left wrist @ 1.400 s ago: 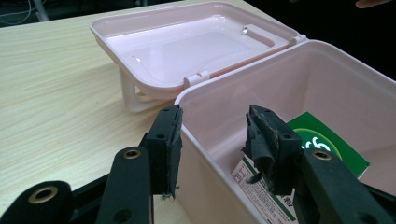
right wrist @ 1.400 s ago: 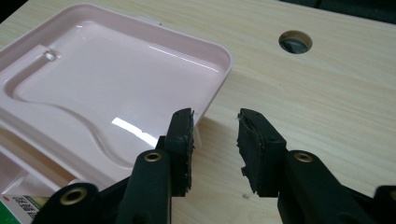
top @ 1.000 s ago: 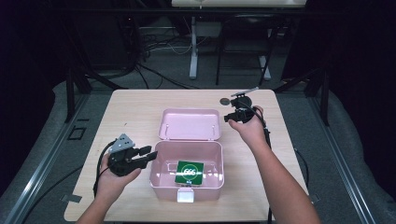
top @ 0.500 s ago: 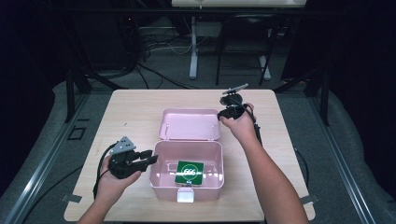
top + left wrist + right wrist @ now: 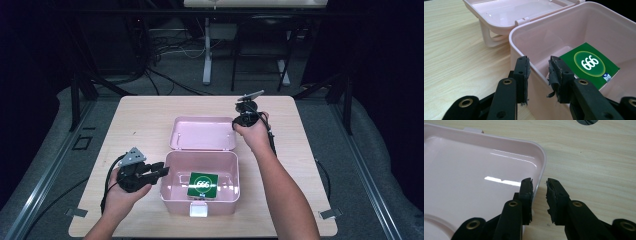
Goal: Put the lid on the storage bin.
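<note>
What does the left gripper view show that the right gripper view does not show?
The left gripper view has the pink box with the green packet marked 666 lying inside; the left gripper is open, its jaws astride the box's wall. The right gripper view has the right gripper, open, with its jaws astride the rim of the lid, and a dark round spot on the table at the top edge. Both views share the opened lid and the wooden table.
</note>
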`<state>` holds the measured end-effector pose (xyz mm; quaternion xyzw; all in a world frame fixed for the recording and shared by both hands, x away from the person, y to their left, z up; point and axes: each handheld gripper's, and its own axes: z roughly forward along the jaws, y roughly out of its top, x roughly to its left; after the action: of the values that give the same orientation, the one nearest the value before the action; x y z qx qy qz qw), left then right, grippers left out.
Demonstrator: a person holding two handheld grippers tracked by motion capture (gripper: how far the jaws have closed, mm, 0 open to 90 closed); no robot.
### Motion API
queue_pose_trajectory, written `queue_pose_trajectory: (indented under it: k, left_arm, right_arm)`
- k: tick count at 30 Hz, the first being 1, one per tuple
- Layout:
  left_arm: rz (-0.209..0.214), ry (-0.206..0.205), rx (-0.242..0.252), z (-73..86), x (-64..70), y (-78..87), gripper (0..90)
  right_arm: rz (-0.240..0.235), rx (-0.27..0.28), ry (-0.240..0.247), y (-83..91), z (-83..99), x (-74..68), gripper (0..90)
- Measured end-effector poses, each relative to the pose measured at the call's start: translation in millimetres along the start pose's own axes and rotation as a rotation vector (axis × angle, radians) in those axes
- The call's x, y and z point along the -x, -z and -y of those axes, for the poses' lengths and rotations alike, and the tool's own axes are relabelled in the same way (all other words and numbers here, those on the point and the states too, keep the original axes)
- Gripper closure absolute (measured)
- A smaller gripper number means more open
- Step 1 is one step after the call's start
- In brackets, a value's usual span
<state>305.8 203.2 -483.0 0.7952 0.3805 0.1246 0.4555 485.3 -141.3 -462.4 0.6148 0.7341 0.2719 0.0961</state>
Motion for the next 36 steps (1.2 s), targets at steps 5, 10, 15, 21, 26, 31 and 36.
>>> queue_pose_trajectory:
  k: [5,10,15,21,26,31,36]
  left_arm:
    - [-0.003,-0.002,-0.001,0.1,0.2,0.2,68.7]
    - [0.000,0.000,0.004,0.5,0.0,0.1,68.8]
    - [-0.004,0.000,0.007,0.8,0.3,0.0,68.9]
    - [-0.007,-0.001,0.009,0.9,0.8,-0.1,69.0]
    - [-0.007,0.000,0.011,1.1,0.8,-0.1,69.0]
    - [-0.007,0.002,0.013,1.2,0.7,-0.2,69.0]
    - [-0.009,0.003,0.014,1.5,0.9,-0.3,69.0]
  right_arm:
    - [0.001,-0.018,-0.015,-3.8,-1.4,-1.2,75.7]
    - [-0.001,-0.054,-0.036,-10.7,-1.6,-2.2,76.7]
    - [-0.010,-0.050,-0.047,-10.3,-1.6,-3.0,81.2]
    - [-0.011,-0.044,-0.053,-5.9,-2.0,-3.4,82.1]
    - [-0.004,-0.011,-0.040,-0.5,-1.8,-6.2,82.8]
    - [0.003,0.012,-0.025,3.7,-1.1,-8.0,83.3]
    - [0.000,0.048,-0.023,13.4,-1.9,-9.6,84.2]
